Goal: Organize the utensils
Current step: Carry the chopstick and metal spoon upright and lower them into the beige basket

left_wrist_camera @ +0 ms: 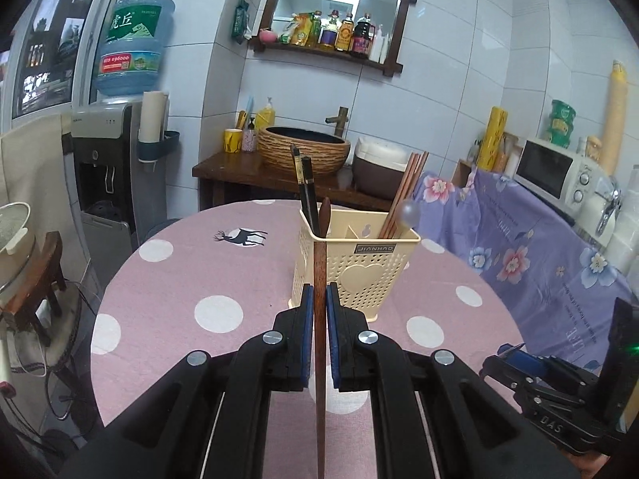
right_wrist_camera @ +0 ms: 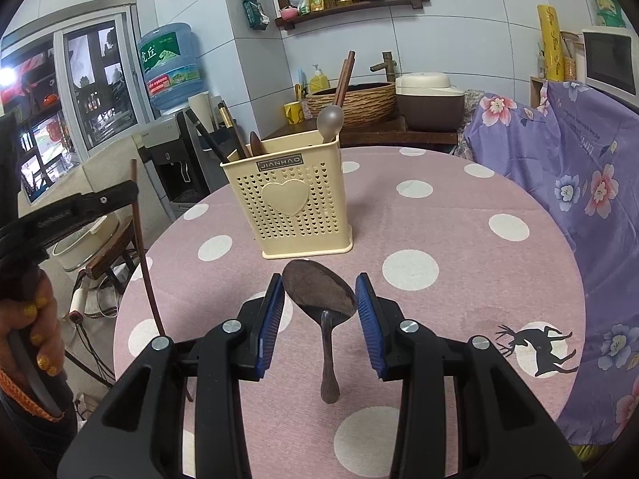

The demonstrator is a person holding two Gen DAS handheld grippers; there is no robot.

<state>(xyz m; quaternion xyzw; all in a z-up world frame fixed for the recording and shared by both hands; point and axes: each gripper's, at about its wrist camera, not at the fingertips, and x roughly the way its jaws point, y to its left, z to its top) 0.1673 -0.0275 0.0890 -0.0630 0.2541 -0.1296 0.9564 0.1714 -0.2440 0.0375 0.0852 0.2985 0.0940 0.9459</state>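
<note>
Left tool clamps a chopstick upright, holder dead ahead mid-bench; right tool is wide open and empty, straddling the spoon, whose long axis runs along the fingers, bowl toward holder, so right is nearer.

Spoon lies on table before utensil holder
</note>
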